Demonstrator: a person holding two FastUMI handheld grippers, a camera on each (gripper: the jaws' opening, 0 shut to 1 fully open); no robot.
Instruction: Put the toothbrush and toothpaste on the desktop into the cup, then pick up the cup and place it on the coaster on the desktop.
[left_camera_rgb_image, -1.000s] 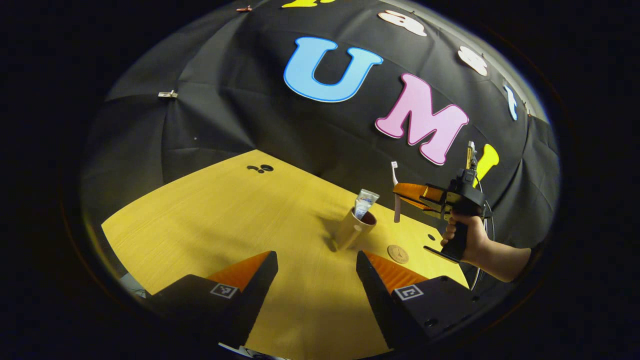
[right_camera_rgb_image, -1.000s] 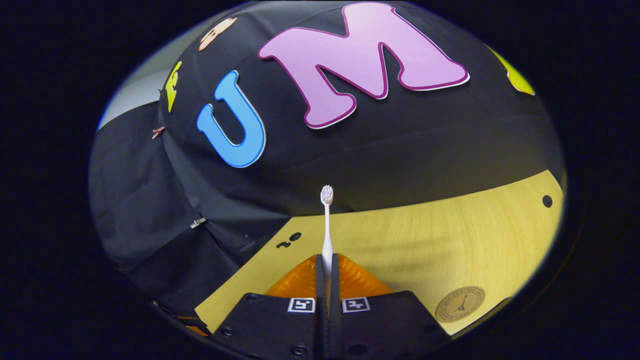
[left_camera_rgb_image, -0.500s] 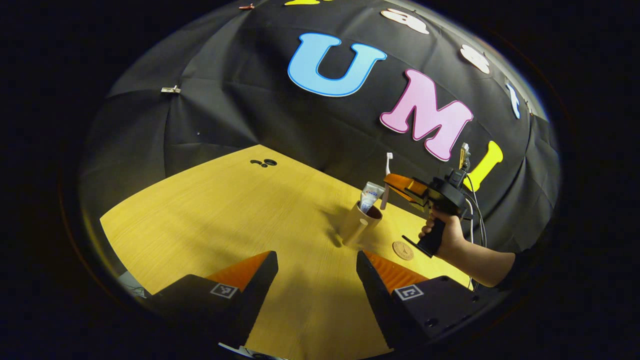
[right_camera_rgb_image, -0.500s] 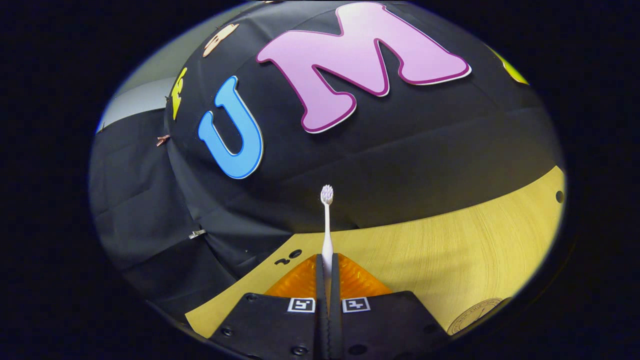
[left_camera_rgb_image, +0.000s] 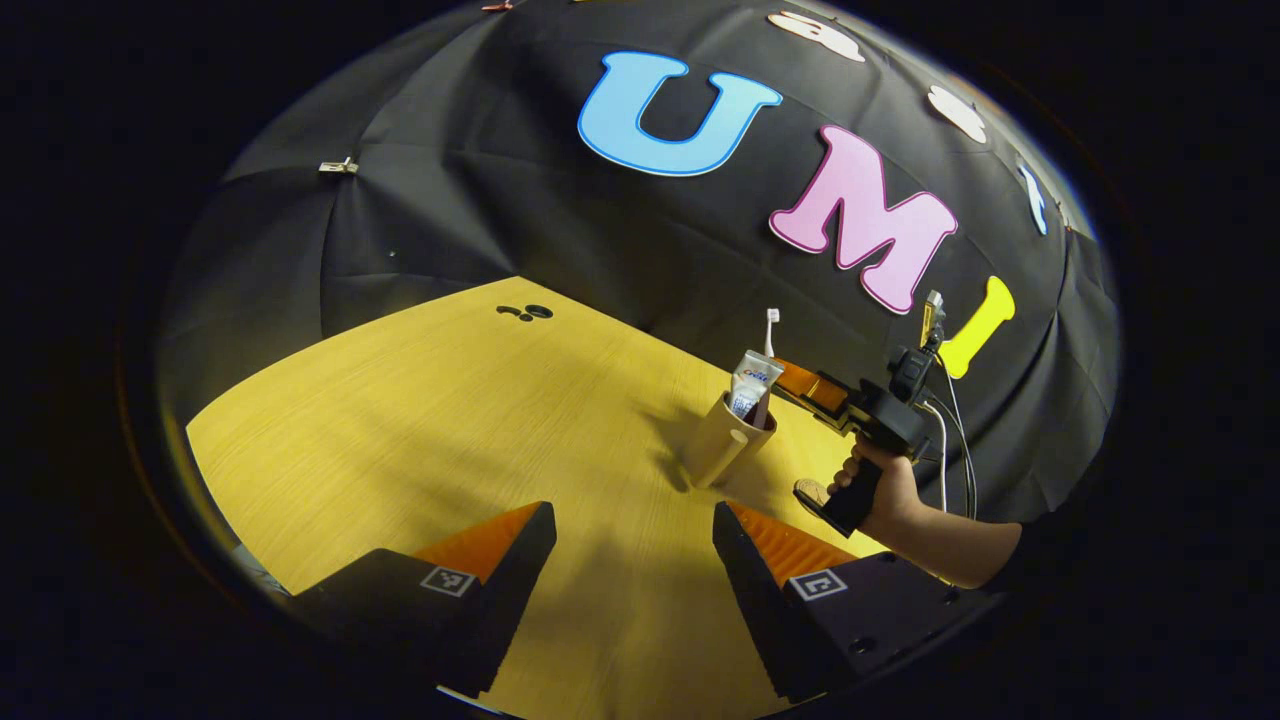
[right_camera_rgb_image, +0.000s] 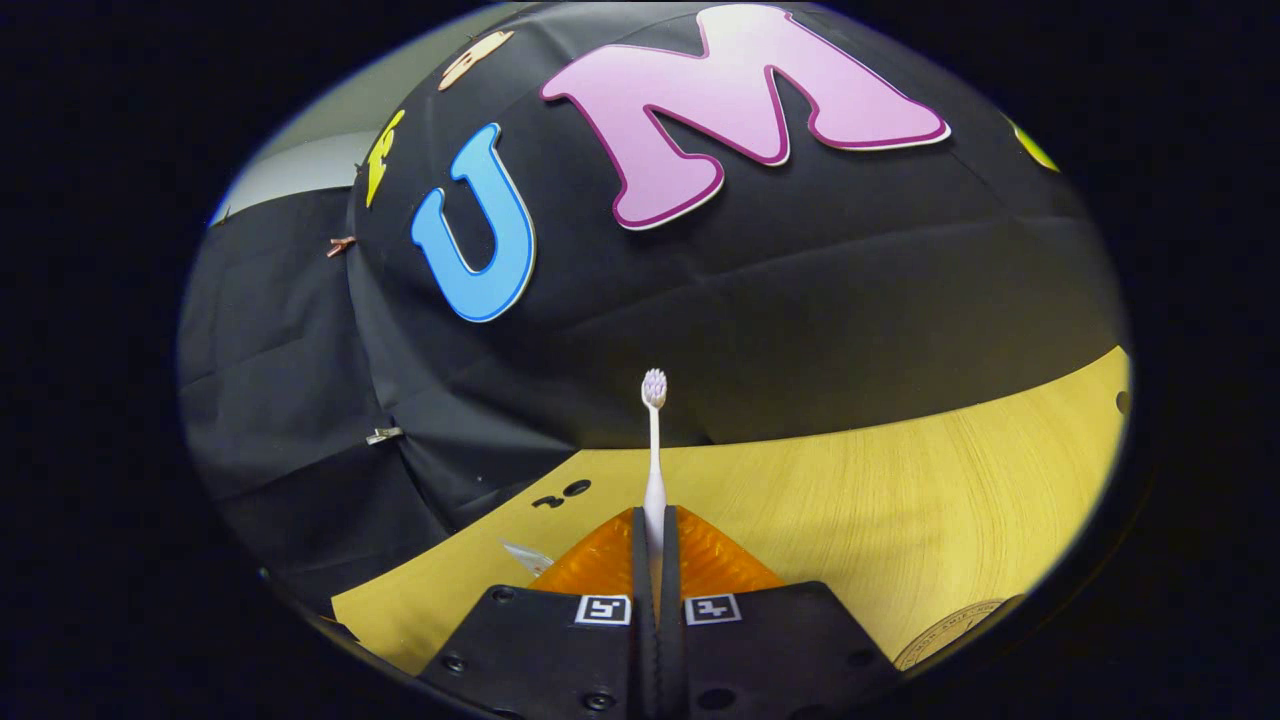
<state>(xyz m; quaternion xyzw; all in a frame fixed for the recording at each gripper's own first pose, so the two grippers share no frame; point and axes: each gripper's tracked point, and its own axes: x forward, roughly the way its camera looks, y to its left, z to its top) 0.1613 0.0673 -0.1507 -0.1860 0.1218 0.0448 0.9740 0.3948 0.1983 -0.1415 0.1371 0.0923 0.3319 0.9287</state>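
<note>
Right tool (right_camera_rgb_image: 652, 560) clenched on toothbrush (right_camera_rgb_image: 653, 440), upright beside toothpaste (left_camera_rgb_image: 752, 385) at cup (left_camera_rgb_image: 722, 445) mouth. Lower straight, release only once handle inside. Left tool (left_camera_rgb_image: 632, 560) released, idle above bench (left_camera_rgb_image: 420, 420).

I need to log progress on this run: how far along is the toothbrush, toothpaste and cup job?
Done: the toothpaste stands in the cup. In hand: the right gripper is shut on the toothbrush, holding it upright right at the cup's mouth; whether its lower end is inside, I cannot tell. The left gripper is open, holding nothing. Left: release the toothbrush into the cup, then lift the cup onto the coaster, from which it stands apart.
</note>
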